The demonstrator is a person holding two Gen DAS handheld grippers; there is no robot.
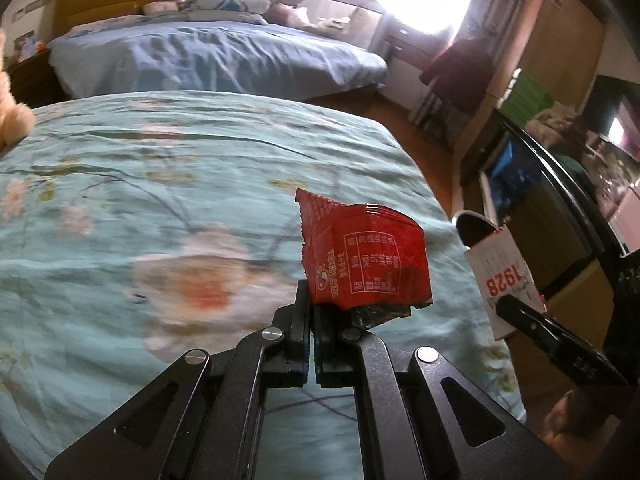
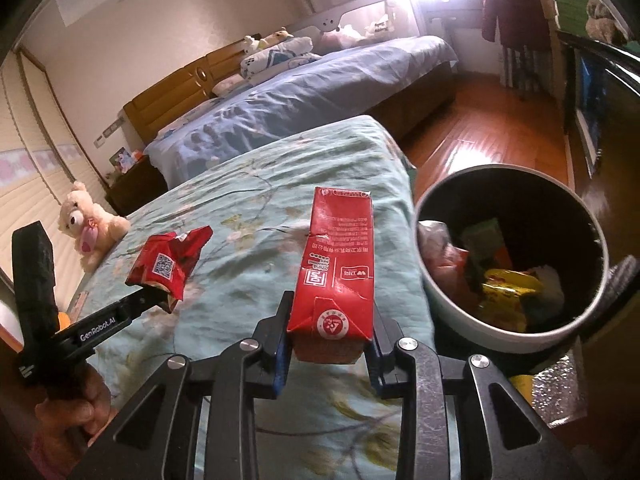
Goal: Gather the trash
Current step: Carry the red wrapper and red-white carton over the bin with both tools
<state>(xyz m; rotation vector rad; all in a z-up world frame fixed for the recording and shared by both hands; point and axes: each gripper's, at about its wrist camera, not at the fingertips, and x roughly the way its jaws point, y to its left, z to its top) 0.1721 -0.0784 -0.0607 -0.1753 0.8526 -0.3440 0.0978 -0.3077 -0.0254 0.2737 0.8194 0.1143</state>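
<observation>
A crumpled red wrapper (image 1: 362, 258) is being pinched by its lower edge in the left gripper (image 1: 311, 322), whose jaws are being pressed almost together, and it is being held up above the floral bedspread (image 1: 160, 200). A red drink carton (image 2: 338, 268) is being clamped across its base by the right gripper (image 2: 330, 344), with the jaws being kept apart only by the carton's width, and it is being held over the bedspread just beside the round bin (image 2: 516, 332), which is already being filled with other wrappers. The wrapper is being judged very light, thin and limp, with a slick printed skin; it is likely to be held best by a bunched fold or crimped seam, as a single smooth layer may be slipped out of the pads. The carton is being judged light and probably empty, stiff along its folded edges but easily dented on its flat faces, so a hold across the base, where the folds are stiffening it, is being considered safest. A teddy bear (image 2: 90, 224) is being left sitting farther up the bed.
</observation>
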